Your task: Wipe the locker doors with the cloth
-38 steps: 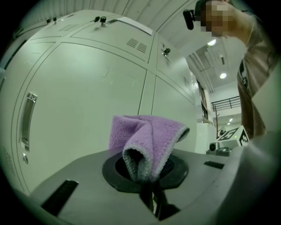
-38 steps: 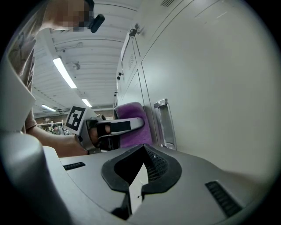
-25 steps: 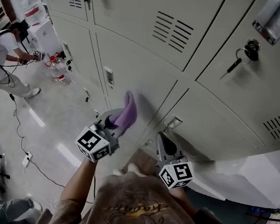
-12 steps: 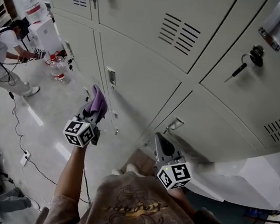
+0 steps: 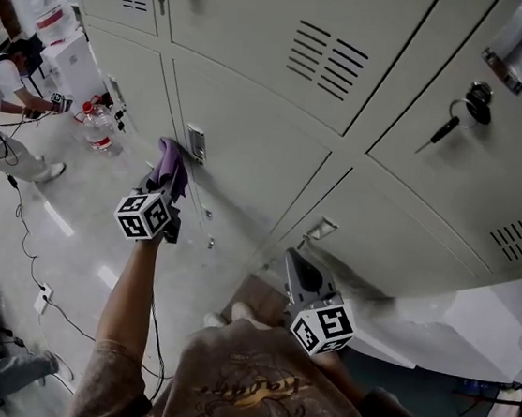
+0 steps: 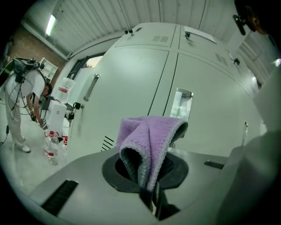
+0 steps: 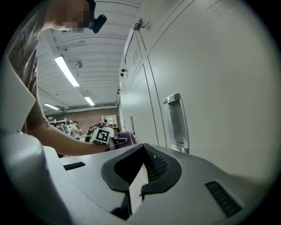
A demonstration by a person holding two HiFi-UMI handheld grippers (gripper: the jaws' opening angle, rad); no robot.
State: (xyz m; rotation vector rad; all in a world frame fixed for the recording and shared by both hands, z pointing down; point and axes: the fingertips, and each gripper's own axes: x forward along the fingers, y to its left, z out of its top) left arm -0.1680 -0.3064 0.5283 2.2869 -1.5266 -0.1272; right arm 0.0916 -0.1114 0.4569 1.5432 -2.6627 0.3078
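Right gripper (image 5: 299, 266) is low, close to the person's chest. Its jaws are drawn together with nothing between them. It points at the bottom-row locker door (image 5: 370, 240), near that door's recessed handle (image 5: 325, 228) but apart from it.

Left gripper (image 5: 166, 187) is held further out on a stretched arm, jaws clamped on the purple cloth (image 5: 170, 163), which stands up folded out of them. The cloth is at the left edge of the middle-row locker door (image 5: 249, 150), just beside its handle (image 5: 196, 141). Whether it touches the metal is not clear.

The top-row door above has vent slots (image 5: 322, 57), and a key (image 5: 440, 130) hangs in the neighbouring lock.

Far left, on the floor, a person in white (image 5: 1, 95) bends over bottles (image 5: 96, 126).
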